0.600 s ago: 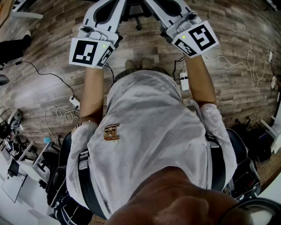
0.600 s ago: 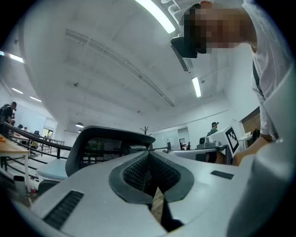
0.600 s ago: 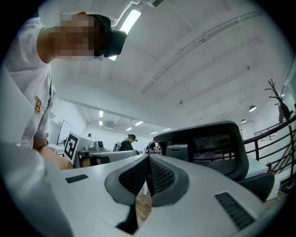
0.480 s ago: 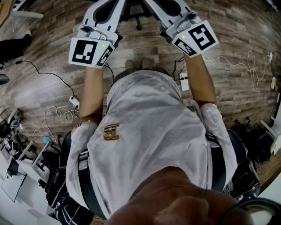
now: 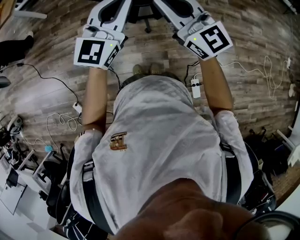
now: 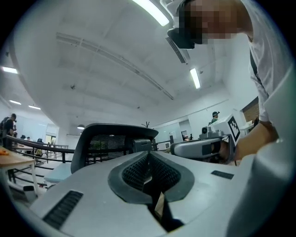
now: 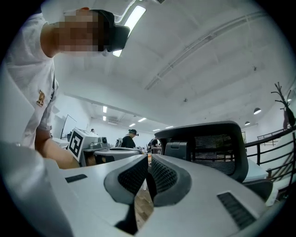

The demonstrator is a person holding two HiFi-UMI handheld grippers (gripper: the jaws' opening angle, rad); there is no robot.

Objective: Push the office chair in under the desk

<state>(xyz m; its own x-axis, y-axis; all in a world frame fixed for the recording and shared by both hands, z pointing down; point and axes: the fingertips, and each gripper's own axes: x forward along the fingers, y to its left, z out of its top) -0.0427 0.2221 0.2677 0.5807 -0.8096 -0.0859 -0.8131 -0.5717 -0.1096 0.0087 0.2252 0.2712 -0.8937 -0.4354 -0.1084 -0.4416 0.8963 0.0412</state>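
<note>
The black mesh-backed office chair (image 6: 113,141) stands just ahead of both grippers; in the right gripper view its back (image 7: 210,148) rises to the right of the jaws. From the head view only its dark base (image 5: 143,14) shows at the top edge, on the wooden floor. My left gripper (image 6: 148,173) is shut with nothing between its pads, held level and pointing at the chair back. My right gripper (image 7: 147,178) is likewise shut and empty. Both are held out in front of the person's body, the left gripper (image 5: 112,9) and the right gripper (image 5: 176,9) side by side. Neither visibly touches the chair.
White power strips (image 5: 195,87) and loose cables (image 5: 61,123) lie on the floor by the person's feet. Dark bags (image 5: 267,154) sit at the right, more gear at the lower left. Several people (image 7: 128,139) stand far off in the room. A black railing (image 6: 32,146) runs at the left.
Both grippers have shifted slightly forward, toward the chair. The floor clutter has slid a little in the head view as the person moves.
</note>
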